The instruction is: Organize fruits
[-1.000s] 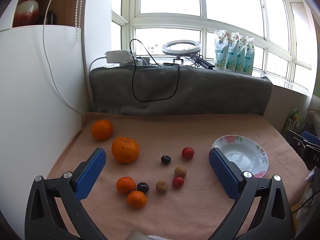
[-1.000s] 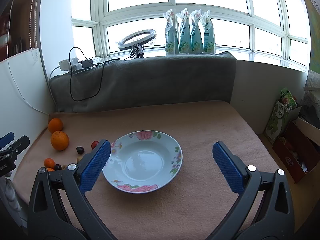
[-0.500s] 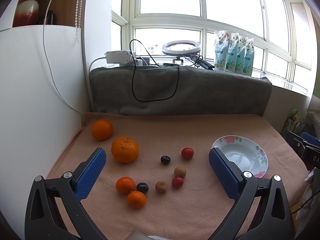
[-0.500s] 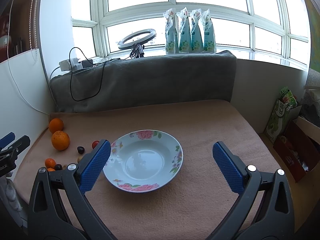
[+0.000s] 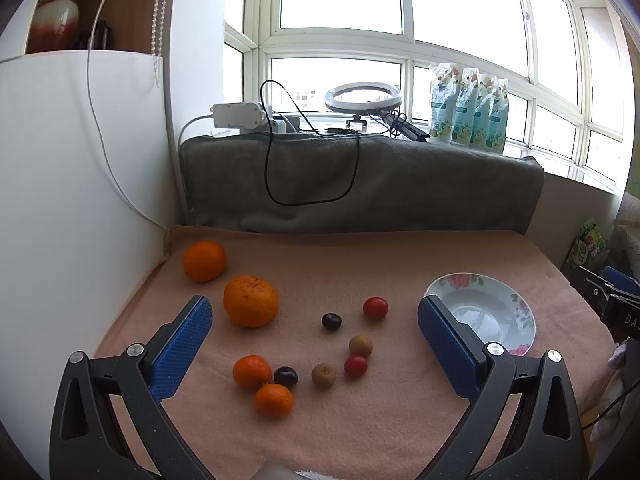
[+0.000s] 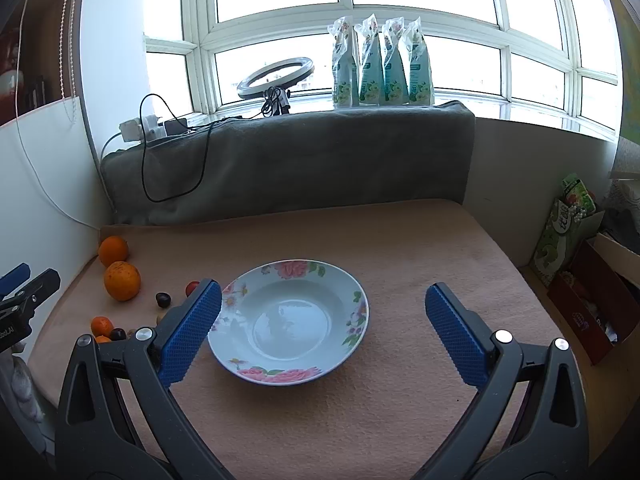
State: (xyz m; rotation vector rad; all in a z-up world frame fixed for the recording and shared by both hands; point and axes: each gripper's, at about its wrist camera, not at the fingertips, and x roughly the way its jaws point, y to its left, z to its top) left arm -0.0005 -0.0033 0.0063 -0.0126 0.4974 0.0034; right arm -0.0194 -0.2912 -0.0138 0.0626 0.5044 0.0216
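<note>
Both your grippers are spread wide with nothing in them: the left gripper (image 5: 314,320) hangs over the fruits (image 5: 324,374) scattered toward the left edge of the pink blanket (image 5: 360,432), and the right gripper (image 6: 322,304) frames the empty floral plate (image 6: 294,270) mid-blanket.

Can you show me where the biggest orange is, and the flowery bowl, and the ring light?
biggest orange (image 5: 251,301), left wrist view, middle of its peel.
flowery bowl (image 6: 294,270), right wrist view, far rim's pink flower.
ring light (image 5: 362,99), left wrist view, near side of the white ring.
</note>
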